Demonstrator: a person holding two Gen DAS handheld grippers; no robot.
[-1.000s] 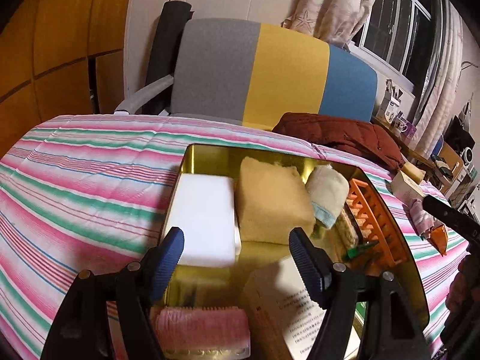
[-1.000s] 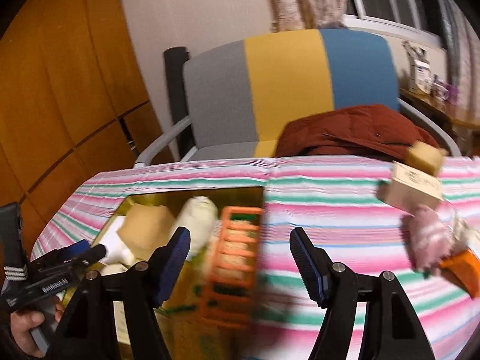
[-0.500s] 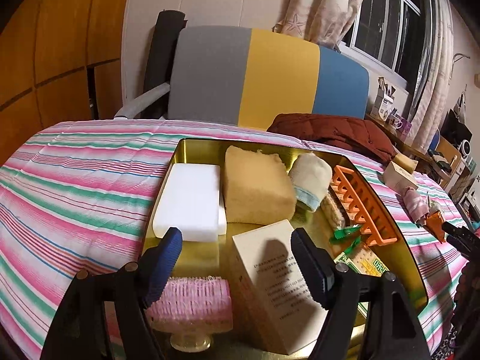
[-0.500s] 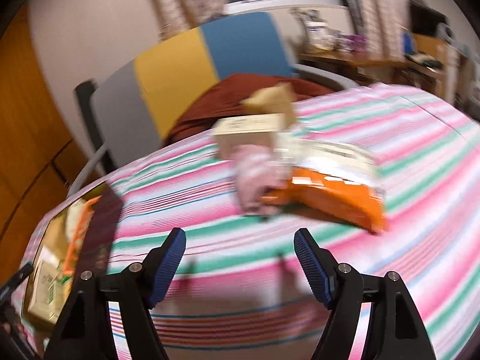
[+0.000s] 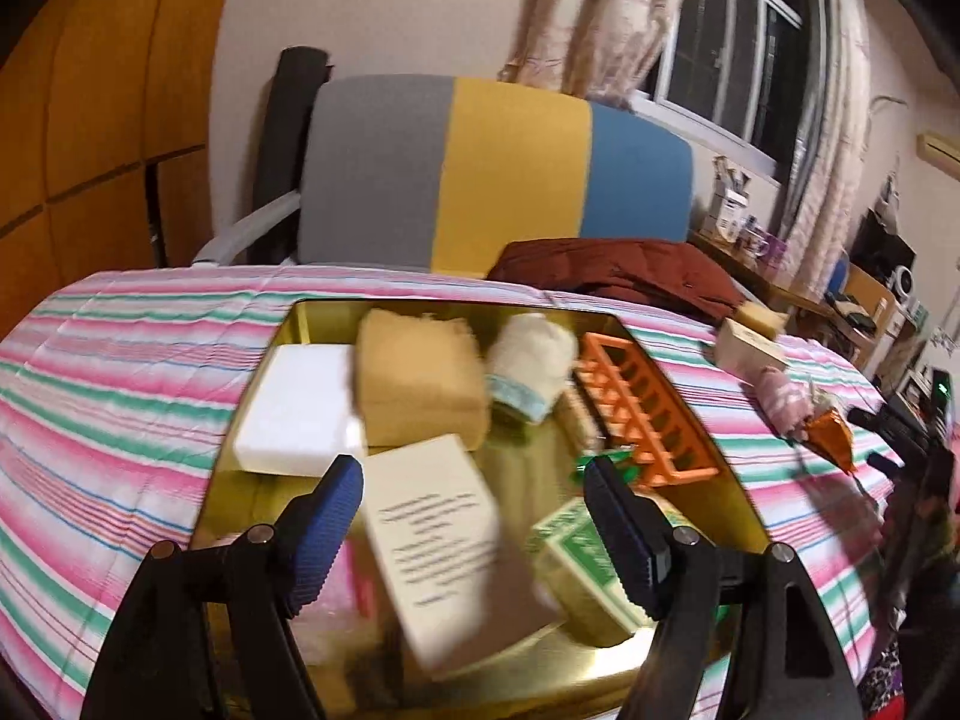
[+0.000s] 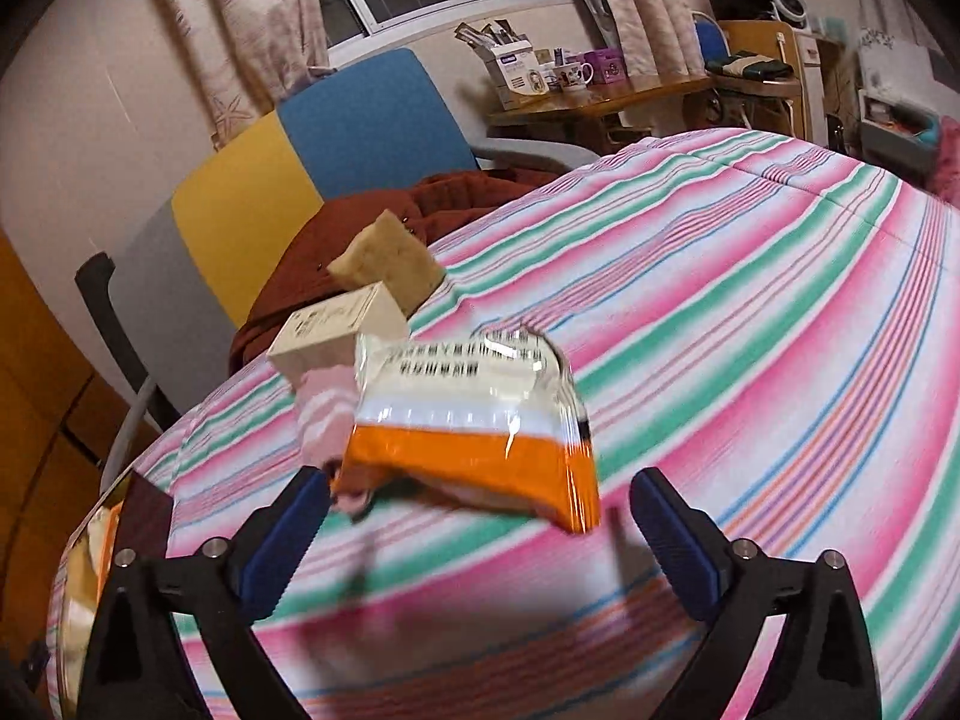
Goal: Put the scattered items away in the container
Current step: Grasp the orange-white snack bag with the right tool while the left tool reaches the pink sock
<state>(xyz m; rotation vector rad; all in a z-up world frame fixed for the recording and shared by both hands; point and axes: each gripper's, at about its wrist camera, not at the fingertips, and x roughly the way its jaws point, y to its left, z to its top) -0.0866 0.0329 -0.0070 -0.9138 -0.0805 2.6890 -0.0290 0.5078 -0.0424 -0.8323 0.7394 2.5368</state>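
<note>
Nearest, the left tool (image 5: 471, 531) hangs over the gold tin (image 5: 729, 489) with its blue-padded jaws spread wide and nothing gripped between them. Seen through the gap, a cream printed box (image 5: 444, 546) lies tilted in the tin's near end, but the pads stand clear of it. Beside that box sits a green and white carton (image 5: 570, 546), and a pink object shows blurred at the near left corner.

Farther in the tin lie a white foam block (image 5: 294, 411), a tan sponge (image 5: 417, 381), a rolled cream cloth (image 5: 531, 363) and an orange plastic rack (image 5: 645, 414) along the right wall. The tin rests on a surface covered with a pink, green and white striped cloth (image 5: 114, 372).

To the right of the tin, the right tool (image 6: 480, 531) has its jaws opening, now very wide, and holds nothing. Just beyond its tips an orange and white packet (image 6: 474, 426) lies on the striped cloth, untouched by either pad. A pink striped sock (image 6: 324, 420) lies against the packet's left side, partly under it. Behind these sits a small cream box (image 6: 339, 339), and behind that a tan sponge cube (image 6: 390, 267) near the cloth's far edge.

Farthest back, a dark red jacket (image 6: 300, 276) lies heaped on a chair (image 5: 504, 168) with a grey, yellow and blue back.
</note>
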